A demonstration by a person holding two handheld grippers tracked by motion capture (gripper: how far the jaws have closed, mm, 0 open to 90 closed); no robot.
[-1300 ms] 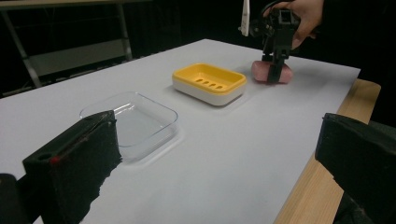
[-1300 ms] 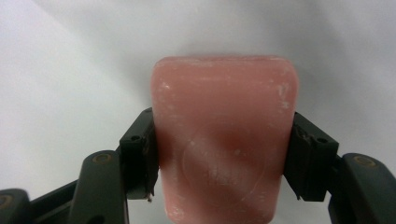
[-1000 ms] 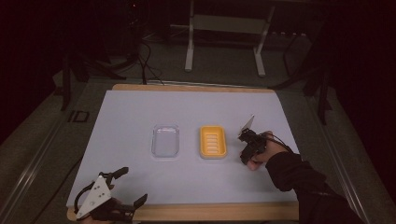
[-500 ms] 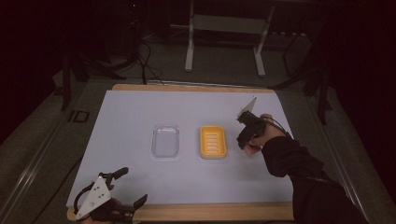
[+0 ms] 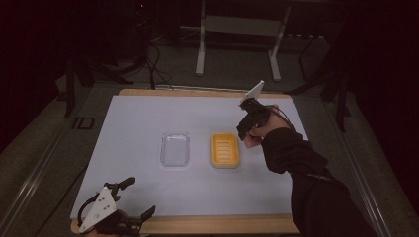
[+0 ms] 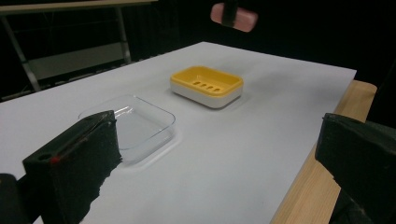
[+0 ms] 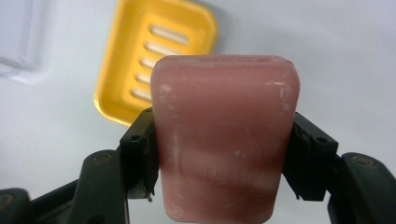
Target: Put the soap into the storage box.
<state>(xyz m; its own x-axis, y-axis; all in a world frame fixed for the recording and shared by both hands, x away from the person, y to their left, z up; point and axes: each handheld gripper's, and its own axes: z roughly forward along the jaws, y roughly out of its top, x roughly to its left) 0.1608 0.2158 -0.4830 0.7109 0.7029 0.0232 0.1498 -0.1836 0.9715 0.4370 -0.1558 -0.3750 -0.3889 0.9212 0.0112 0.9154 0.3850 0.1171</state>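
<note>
Pink soap bar (image 7: 224,140) was clamped edge-to-edge in the right claw (image 7: 223,161), held in the air at about 3 o'clock of the yellow soap dish (image 5: 225,150). Risk, my read: the grip was on narrow sides only, and soap is slick, so a twist or jolt could squirt it out onto the bench (image 5: 143,118); a skewed drop could tip the dish or miss the slots. Clear lid/tray (image 5: 175,148) sat at 9 o'clock of the dish. Left claw (image 5: 136,201) was released, empty, at 7 o'clock. No legible stamp or writing on the soap.
</note>
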